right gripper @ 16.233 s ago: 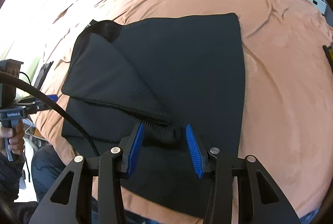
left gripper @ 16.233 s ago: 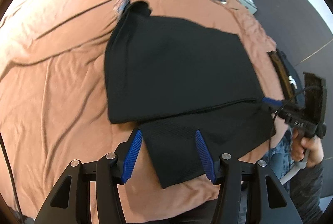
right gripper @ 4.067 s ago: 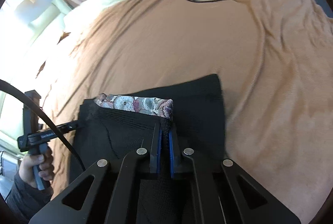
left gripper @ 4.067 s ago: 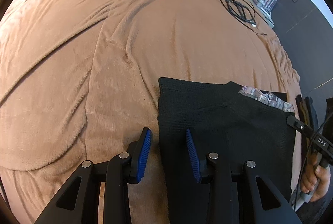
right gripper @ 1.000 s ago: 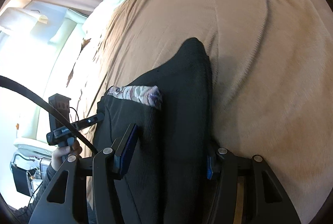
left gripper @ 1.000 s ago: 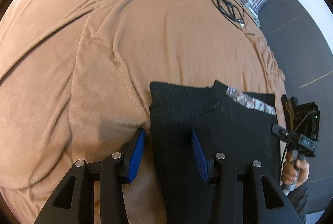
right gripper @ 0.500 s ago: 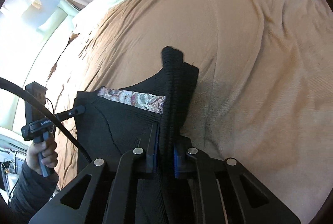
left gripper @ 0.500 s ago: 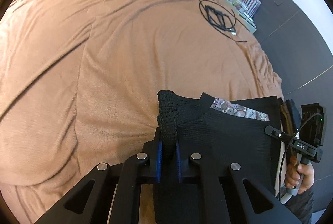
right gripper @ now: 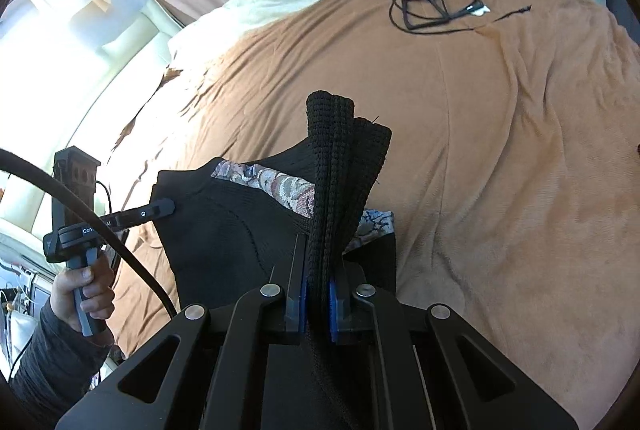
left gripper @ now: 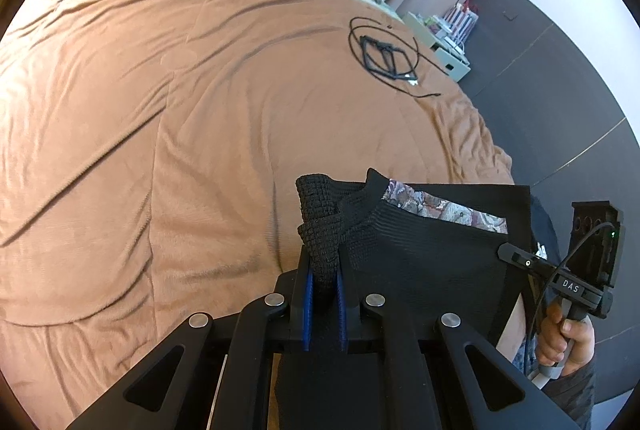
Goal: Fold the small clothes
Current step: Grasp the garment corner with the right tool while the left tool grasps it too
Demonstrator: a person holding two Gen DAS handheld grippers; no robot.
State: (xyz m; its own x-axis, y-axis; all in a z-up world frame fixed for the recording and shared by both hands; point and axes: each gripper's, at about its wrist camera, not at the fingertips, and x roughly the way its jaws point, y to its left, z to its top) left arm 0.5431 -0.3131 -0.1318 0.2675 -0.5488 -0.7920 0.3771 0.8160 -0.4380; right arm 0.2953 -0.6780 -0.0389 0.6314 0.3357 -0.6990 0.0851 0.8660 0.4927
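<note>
Brown bedspread (left gripper: 168, 118) underlies black knit garment (left gripper: 424, 254), bunched corners clenched by both grippers' fingers (left gripper: 307, 304).

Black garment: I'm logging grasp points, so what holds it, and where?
Both grippers: the left gripper and right gripper each pinch a bunched corner of the black garment.

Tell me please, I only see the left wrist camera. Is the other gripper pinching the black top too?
Observer: Yes. In the right wrist view the right gripper is shut on a thick bunched fold of the black top.
Operator: Is anything peeking out by that fold?
Observer: A bit of the flowery cloth pokes out on the fold's right side.
Operator: Can you see the left hand?
Observer: Yes. The left hand, in a dark sleeve, grips the handle of the left gripper.
</note>
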